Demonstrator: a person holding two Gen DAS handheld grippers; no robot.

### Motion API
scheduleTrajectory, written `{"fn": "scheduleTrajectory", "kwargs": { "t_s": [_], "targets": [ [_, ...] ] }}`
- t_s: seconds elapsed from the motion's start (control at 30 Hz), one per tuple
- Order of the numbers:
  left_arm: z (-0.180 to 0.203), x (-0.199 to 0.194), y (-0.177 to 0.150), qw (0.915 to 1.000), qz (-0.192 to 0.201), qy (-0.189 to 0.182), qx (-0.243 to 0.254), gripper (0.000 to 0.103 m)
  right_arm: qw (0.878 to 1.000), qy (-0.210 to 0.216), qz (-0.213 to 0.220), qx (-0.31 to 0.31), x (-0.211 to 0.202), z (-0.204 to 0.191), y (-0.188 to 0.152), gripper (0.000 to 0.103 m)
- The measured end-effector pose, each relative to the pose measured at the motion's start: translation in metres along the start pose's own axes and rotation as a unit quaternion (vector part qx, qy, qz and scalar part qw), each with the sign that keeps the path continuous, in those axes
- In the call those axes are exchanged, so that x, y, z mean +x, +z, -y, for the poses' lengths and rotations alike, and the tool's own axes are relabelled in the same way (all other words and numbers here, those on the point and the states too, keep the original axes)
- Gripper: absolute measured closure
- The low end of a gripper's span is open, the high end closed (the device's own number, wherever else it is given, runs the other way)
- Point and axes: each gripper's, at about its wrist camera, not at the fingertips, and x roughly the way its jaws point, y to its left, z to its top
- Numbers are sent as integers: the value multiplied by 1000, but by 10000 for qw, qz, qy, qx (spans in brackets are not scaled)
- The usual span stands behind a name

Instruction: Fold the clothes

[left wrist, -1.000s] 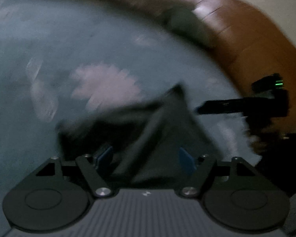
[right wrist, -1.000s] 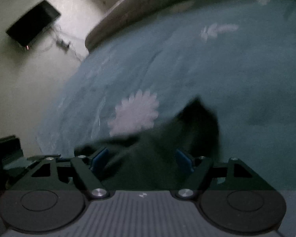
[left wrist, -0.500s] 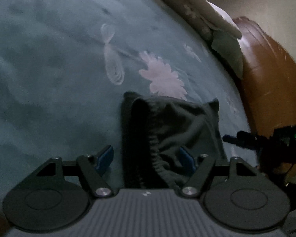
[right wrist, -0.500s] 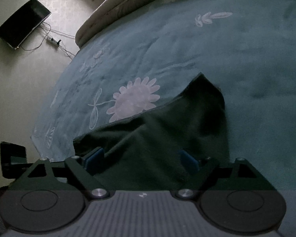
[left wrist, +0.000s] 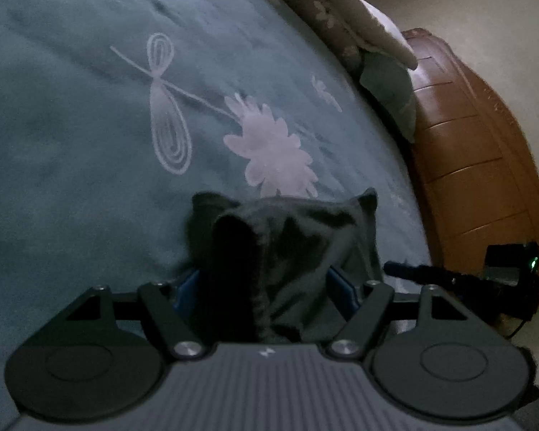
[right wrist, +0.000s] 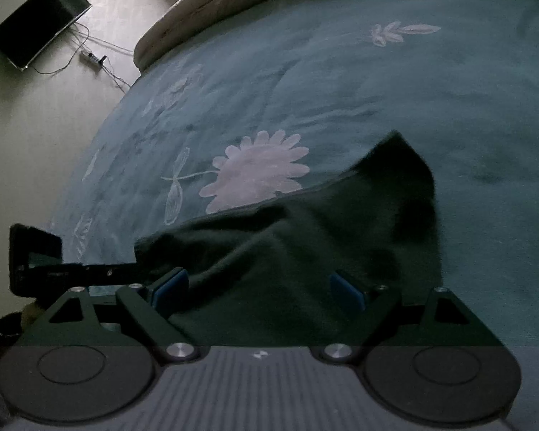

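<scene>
Left tongs (left wrist: 266, 282): black linkage arms, blue pads (left wrist: 339, 282) at finger tips, silver pivot screws (left wrist: 188, 349), two round black discs flanking a grey ribbed housing with small white logo. Right tongs (right wrist: 257, 289): same build, black arms, blue pads (right wrist: 169, 287), silver screws (right wrist: 179, 351), ribbed grey body, white logo. Right unit's green LED (left wrist: 533, 261) shows at far right of left view.

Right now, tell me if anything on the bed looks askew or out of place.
The dark garment is not flat: it lies bunched and creased on the teal bedspread, one corner sticking up, partly covering a white flower. Both sets of jaws stand open around it. Nothing looks spilled or damaged.
</scene>
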Motion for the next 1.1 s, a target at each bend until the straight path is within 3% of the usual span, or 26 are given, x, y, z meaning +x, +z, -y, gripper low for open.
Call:
{"fn": "scheduleTrajectory", "kwargs": {
  "t_s": [0.3, 0.53, 0.73, 0.97, 1.07, 1.1],
  "targets": [
    [-24, -6, -19, 9932, -298, -722, -864, 26, 10000, -65, 12, 21, 12, -18, -4, 13],
    [-8, 28, 7, 9940, -352, -826, -629, 26, 9994, -273, 134, 169, 1, -19, -9, 13],
    [-15, 24, -9, 9887, -617, -993, -943, 27, 9985, -443, 218, 239, -12, -20, -14, 13],
    [3, 40, -2, 9943, -570, -681, -592, 27, 9968, -629, 337, 372, -27, -16, -22, 12],
    [8, 40, -3, 9970, -505, -402, -437, 47, 9968, -605, 372, 363, -34, -6, -25, 12],
    [7, 38, -4, 9976, -484, -192, -451, 68, 9968, -597, 381, 357, -36, -2, -25, 12]
  ]
}}
